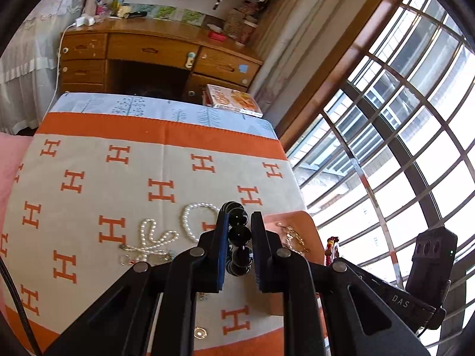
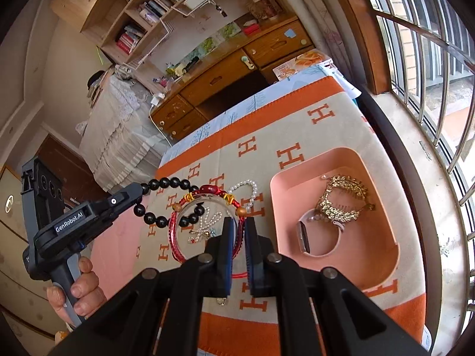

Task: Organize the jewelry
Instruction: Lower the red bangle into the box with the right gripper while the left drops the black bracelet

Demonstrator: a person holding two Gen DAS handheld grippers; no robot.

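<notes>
Above the H-patterned cloth, the left tongs clamp a black bead bracelet, lifted clear, its lower beads tucked out of sight between the pads. Right tongs pinch a red bangle, loop raised over the cloth; its near edge hides behind the fingers. Pearl strands lie beneath, partly covered. Off right, the pink tray holds a gold piece and a watch. One small ring sits near the cloth's edge, hard to make out.
</notes>
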